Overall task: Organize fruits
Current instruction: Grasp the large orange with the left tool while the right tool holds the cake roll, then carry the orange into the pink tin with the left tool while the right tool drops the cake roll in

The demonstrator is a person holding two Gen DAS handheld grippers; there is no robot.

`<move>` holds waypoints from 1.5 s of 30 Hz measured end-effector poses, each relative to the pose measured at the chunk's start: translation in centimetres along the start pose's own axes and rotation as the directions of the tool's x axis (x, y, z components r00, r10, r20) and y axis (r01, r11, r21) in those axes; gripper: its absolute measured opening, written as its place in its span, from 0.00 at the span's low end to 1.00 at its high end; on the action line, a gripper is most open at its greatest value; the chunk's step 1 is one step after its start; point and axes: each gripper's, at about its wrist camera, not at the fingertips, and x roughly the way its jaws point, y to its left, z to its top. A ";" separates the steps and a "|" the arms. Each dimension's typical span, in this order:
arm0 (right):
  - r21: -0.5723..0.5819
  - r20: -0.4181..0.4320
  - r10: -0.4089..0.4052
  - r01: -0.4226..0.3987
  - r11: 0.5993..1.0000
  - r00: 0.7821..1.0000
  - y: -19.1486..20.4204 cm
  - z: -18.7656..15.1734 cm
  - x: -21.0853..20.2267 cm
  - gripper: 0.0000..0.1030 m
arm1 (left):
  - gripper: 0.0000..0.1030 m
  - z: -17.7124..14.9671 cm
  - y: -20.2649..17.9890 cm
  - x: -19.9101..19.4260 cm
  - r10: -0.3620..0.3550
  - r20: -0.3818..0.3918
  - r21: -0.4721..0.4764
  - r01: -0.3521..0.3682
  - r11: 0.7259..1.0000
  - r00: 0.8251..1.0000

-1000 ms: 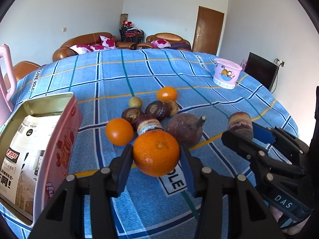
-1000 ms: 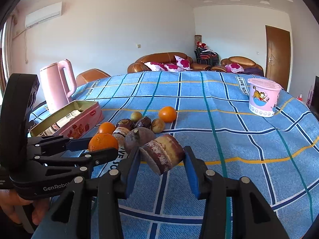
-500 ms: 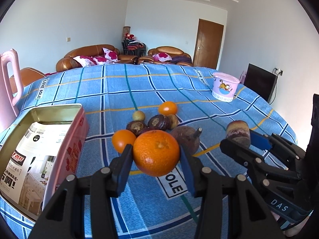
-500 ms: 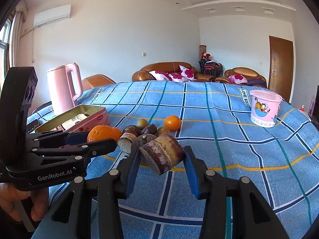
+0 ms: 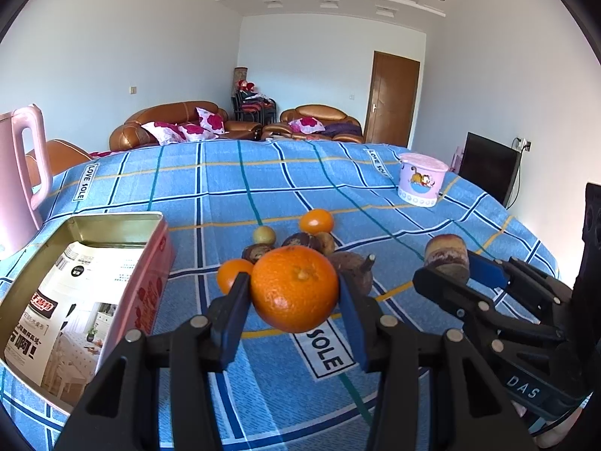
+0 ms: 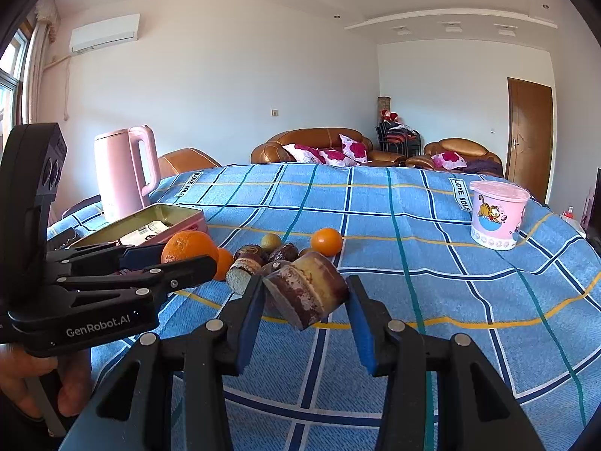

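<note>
Worktop (image 5: 233, 184): broad surface under a blue checked cloth with yellow, teal and navy lines and "LOVE SOLE" labels, filling the middle of both views. Room: white walls, brown leather sofas (image 5: 169, 124) with floral cushions at the far side, wooden door (image 5: 392, 99) upper right, air conditioner (image 6: 105, 33) upper left of the right wrist view.

Left gripper (image 5: 295, 308): fingers clamped on a large orange (image 5: 295, 287), held clear above the cloth at lower centre. Right gripper (image 6: 304, 308): fingers clamped on a brown, cut-ended fruit piece (image 6: 306, 291), also held off the cloth.

Fruit pile (image 5: 296, 242), centre of frame: small orange (image 5: 316, 221) at the back, another small orange (image 5: 231, 274) at front left, a greenish round fruit (image 5: 263, 235), several dark purple-brown fruits close together. The held orange hides part of the pile in the left wrist view.

Open pink tin box (image 5: 75, 293), left edge, with printed paper inside. Pink kettle (image 6: 126, 171) behind it. Pink cartoon tub (image 6: 497, 214), right side, well apart from the pile. Dark screen (image 5: 488, 167) at far right. A person's hand (image 6: 33, 383) grips the left gripper's handle, lower left of the right wrist view.
</note>
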 end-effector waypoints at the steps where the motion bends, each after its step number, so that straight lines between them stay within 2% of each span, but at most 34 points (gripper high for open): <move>1: -0.001 0.003 0.000 0.000 1.000 1.000 0.0 0.0 0.0 0.44 | 0.47 0.0 0.0 -0.1 0.000 0.006 0.001 0.000 1.000 1.000; 23: -0.024 0.071 0.010 -0.009 1.000 0.997 0.3 -0.3 -1.1 0.44 | 0.47 0.0 -0.2 -1.4 0.006 0.088 0.012 -0.007 1.000 0.996; 38: -0.049 0.125 0.022 -0.016 0.999 0.992 0.7 -0.6 -1.9 0.44 | 0.47 -0.3 -0.5 -2.7 0.022 0.165 0.024 -0.027 0.999 0.986; 45: -0.063 0.099 0.023 -0.017 0.998 0.995 0.8 -0.5 -1.6 0.44 | 0.47 -0.3 -0.4 -3.6 0.046 0.200 0.020 -0.051 0.998 0.979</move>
